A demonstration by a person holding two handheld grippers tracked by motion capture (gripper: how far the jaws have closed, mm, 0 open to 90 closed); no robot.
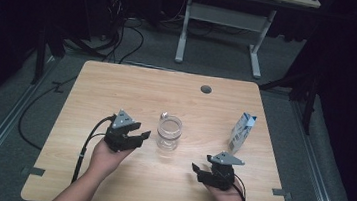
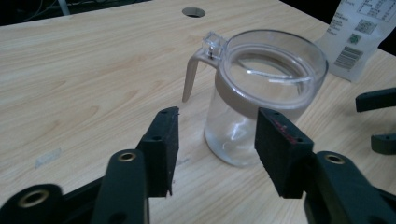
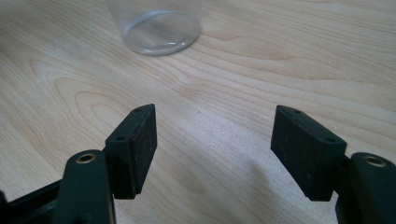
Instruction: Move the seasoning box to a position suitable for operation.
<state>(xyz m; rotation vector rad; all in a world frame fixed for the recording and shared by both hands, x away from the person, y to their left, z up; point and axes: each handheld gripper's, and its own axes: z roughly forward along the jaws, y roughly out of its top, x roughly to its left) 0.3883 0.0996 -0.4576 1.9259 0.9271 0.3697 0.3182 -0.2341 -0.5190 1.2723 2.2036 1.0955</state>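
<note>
Black jaw pads of our left gripper (image 2: 217, 154) stood nearest the lens in the left gripper view, spread apart with nothing pinched between them. Directly ahead of that gap sat the clear glass jar (image 2: 261, 93), upright on the wooden surface (image 2: 93, 70), close to the pads but not touching either. Its long axis ran straight up, its open mouth faced the ceiling, and a tan collar ringed the neck. From that collar a lever clasp (image 2: 194, 74) hung down on the side of the jar away from the milk carton (image 2: 362, 35).

From the high view we placed everything by the jar (image 1: 169, 132). Our left gripper (image 1: 137, 137) was just beside it, level with its body and pointing at it. Our right gripper (image 1: 201, 172) lay farther from the jar, on the side toward us and toward the carton (image 1: 242, 131). In the right gripper view its jaws were spread wide over bare wood, and the base of the jar (image 3: 156, 25) showed well ahead of them.

We judged the left hand the nearer one, so the jar was its to take. The coming move looked like a short level advance, so that the pads would straddle the round body below the collar, clear of the clasp.
</note>
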